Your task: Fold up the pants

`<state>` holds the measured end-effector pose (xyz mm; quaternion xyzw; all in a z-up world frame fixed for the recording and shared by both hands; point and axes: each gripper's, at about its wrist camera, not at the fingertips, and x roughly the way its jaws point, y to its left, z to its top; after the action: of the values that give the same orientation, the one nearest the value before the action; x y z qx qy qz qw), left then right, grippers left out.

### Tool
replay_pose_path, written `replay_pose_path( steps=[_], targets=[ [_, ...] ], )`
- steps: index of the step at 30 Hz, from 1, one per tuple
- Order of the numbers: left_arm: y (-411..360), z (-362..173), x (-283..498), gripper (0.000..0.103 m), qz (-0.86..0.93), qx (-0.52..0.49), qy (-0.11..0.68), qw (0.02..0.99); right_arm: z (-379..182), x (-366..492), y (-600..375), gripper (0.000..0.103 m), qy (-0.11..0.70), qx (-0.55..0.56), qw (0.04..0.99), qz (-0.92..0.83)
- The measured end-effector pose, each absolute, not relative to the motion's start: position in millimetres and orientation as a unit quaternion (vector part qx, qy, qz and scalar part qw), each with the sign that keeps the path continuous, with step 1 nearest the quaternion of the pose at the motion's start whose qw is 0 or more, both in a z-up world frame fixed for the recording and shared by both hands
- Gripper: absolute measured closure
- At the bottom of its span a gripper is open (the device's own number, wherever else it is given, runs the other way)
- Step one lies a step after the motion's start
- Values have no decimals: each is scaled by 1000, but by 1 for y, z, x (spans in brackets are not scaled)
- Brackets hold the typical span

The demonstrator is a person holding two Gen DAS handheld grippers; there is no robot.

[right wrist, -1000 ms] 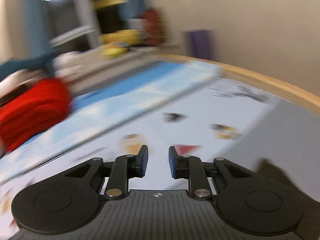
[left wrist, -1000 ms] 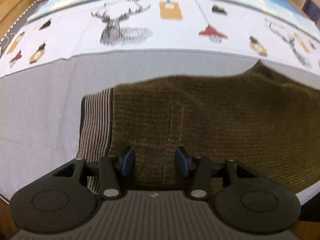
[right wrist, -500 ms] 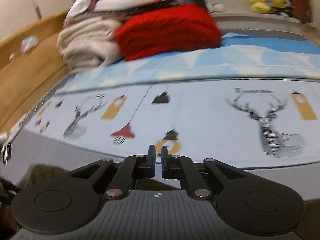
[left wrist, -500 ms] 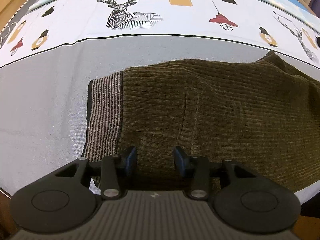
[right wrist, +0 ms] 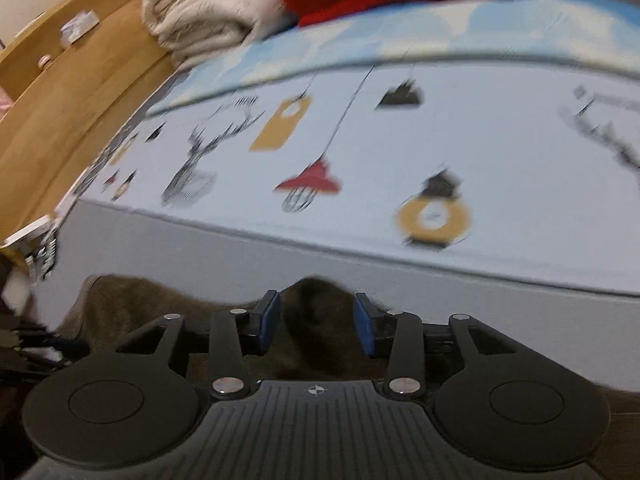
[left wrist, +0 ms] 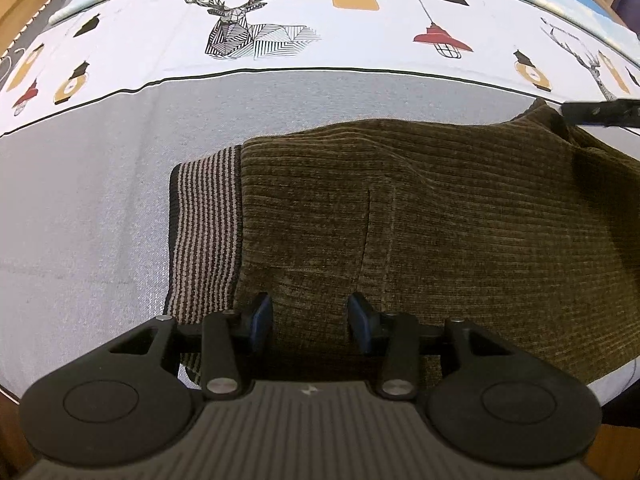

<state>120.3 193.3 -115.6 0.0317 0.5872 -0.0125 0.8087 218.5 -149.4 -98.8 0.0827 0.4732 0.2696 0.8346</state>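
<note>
Olive-brown corduroy pants (left wrist: pixel 440 216) lie flat on the bed, their striped waistband (left wrist: pixel 204 232) to the left. My left gripper (left wrist: pixel 310 320) is open, its jaws low over the pants' near edge beside the waistband. My right gripper (right wrist: pixel 316 320) is open over the pants (right wrist: pixel 312 332), with a raised fold of cloth between its fingers; this view is blurred. A dark fingertip of the right gripper (left wrist: pixel 600 114) shows at the pants' far right corner in the left wrist view.
The bed cover (left wrist: pixel 100 200) is grey near me and white with deer and lamp prints farther off. A wooden bed frame (right wrist: pixel 60 120) runs along the left. Stacked beige and red blankets (right wrist: pixel 280 0) lie at the far end.
My right gripper swung round from facing the room, came down to the pants and opened from nearly shut. My left gripper stayed open at the pants' near edge.
</note>
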Motion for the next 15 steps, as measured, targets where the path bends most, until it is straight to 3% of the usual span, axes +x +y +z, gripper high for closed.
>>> replay_pose_path(
  steps=[6, 7, 8, 11, 12, 15],
  targets=[
    [195, -116, 119, 55, -18, 30, 586, 809, -113, 231, -134, 62, 495, 85, 818, 280],
    [195, -116, 119, 55, -19, 30, 586, 809, -112, 232, -129, 81, 491, 71, 819, 288],
    [195, -116, 119, 55, -20, 31, 586, 809, -109, 233, -126, 92, 482, 56, 823, 297],
    [196, -115, 119, 55, -22, 30, 587, 809, -87, 238, -118, 93, 432, 51, 847, 305],
    [197, -115, 119, 55, -24, 31, 587, 809, -83, 237, -114, 101, 417, 39, 856, 303],
    [198, -115, 119, 55, -28, 31, 587, 809, -83, 236, -107, 103, 395, 29, 874, 282]
  ],
)
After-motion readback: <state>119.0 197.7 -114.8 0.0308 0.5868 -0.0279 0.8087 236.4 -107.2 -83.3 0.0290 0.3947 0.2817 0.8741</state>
